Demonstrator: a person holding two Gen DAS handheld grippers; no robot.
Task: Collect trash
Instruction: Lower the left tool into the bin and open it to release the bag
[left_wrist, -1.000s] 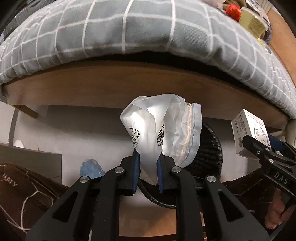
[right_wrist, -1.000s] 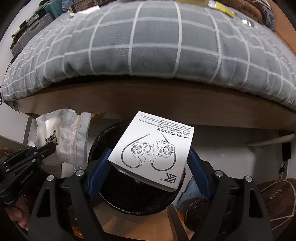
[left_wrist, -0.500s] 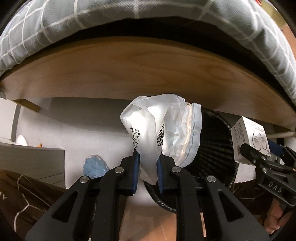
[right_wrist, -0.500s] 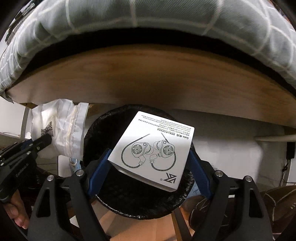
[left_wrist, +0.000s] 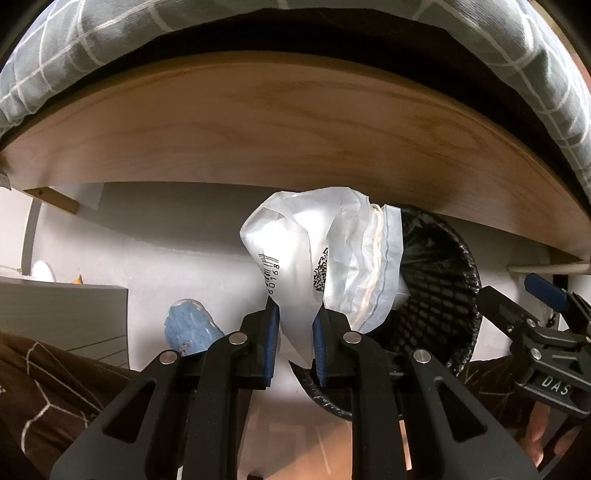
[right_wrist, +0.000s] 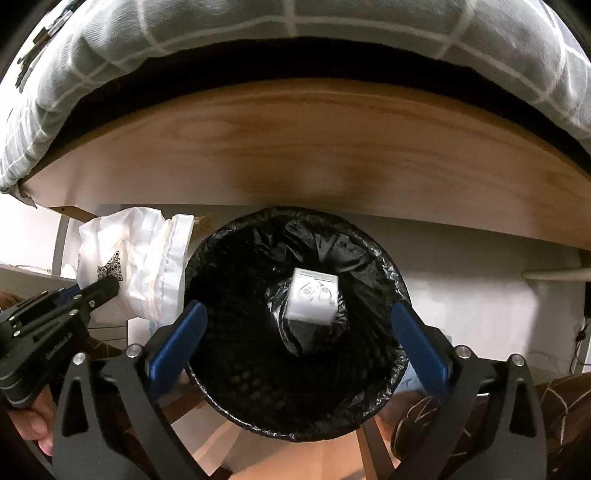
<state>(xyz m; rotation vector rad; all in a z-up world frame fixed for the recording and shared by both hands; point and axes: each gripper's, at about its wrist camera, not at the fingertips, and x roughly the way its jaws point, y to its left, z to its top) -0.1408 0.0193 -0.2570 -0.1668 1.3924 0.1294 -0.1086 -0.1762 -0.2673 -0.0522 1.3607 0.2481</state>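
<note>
One box (right_wrist: 314, 299) now lies in the bin (right_wrist: 384, 266); right tongs (right_wrist: 301, 345) gape empty, left tongs (left_wrist: 295, 345) pinch the bag (left_wrist: 321, 258).

The white earphone box (right_wrist: 313, 298) down in the bin (right_wrist: 207, 266) is motion-blurred, its print unreadable. In the left wrist view the crumpled plastic bag (left_wrist: 325, 254) covers the bin's near left rim, and its lower tip is hidden between the left tongs (left_wrist: 295, 332). The right tongs (left_wrist: 517, 295) are cut off at that picture's edge.
</note>
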